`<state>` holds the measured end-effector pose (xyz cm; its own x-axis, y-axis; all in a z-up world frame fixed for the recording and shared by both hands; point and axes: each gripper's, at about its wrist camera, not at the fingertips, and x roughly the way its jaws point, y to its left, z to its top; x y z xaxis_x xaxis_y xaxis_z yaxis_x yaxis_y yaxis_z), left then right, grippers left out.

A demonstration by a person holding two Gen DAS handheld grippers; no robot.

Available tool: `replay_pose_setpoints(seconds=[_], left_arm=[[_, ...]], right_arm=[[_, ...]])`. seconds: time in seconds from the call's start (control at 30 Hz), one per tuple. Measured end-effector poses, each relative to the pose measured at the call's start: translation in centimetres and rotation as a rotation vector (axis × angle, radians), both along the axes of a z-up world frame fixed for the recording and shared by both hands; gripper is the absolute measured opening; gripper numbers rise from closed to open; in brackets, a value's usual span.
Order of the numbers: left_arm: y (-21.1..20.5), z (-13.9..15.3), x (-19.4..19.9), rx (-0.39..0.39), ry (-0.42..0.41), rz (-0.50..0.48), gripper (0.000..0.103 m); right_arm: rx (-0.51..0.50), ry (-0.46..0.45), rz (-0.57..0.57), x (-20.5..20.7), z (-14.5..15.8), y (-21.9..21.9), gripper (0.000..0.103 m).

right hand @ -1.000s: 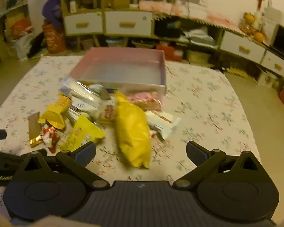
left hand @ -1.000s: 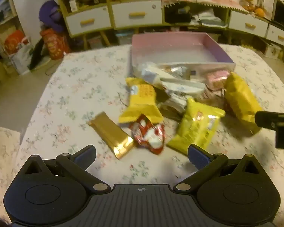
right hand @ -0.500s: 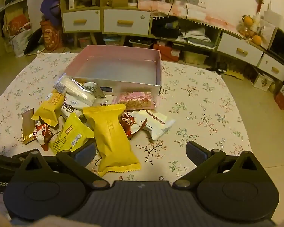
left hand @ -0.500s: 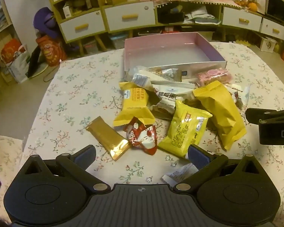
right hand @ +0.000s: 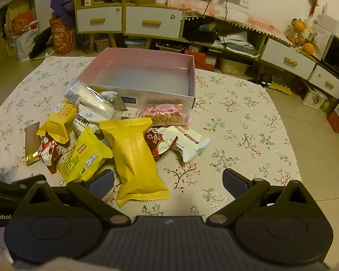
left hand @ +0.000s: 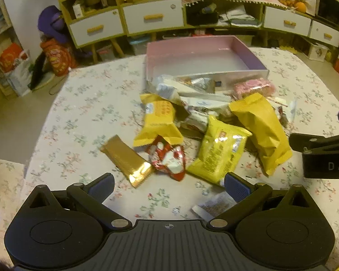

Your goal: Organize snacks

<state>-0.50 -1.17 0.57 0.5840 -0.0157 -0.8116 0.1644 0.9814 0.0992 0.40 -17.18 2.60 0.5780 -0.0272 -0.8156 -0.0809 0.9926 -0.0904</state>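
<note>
Snack packets lie piled before pink box (right hand: 193, 83); long yellow packet (right hand: 135, 158) points boxward; both grippers (left hand: 168, 186) (right hand: 168, 183) gape wide, empty.

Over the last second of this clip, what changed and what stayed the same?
Both tongs, left and right, pulled back from the snack pile, so more tablecloth shows. Nothing was gripped or released; both stay open. The snacks and the pink box have not moved; the box holds nothing.

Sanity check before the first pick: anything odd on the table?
One stray: a small clear packet lies alone by the left gripper, apart from the heap. The pink box is empty; both grippers are open.
</note>
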Motion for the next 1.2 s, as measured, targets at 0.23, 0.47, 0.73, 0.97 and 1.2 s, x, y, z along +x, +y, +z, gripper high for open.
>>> replay_pose_setpoints(seconds=[0.23, 0.47, 0.73, 0.97, 1.2], left_arm=[[-0.16, -0.36, -0.08, 0.005, 0.012, -0.003, 0.103], [0.06, -0.26, -0.02, 0.006, 0.012, 0.003, 0.103], [0.19, -0.32, -0.01, 0.006, 0.009, 0.005, 0.103], [0.19, -0.26, 0.02, 0.005, 0.009, 0.005, 0.103], [0.25, -0.19, 0.01, 0.007, 0.01, 0.005, 0.103]], right_arm=[[0.001, -0.002, 0.001, -0.03, 0.14, 0.05, 0.102], [0.0, 0.0, 0.002, -0.04, 0.07, 0.08, 0.102], [0.002, 0.001, 0.001, -0.07, -0.06, 0.07, 0.102], [0.004, 0.003, 0.0, -0.19, -0.23, 0.14, 0.103], [0.005, 0.009, 0.0, -0.15, -0.28, 0.23, 0.103]])
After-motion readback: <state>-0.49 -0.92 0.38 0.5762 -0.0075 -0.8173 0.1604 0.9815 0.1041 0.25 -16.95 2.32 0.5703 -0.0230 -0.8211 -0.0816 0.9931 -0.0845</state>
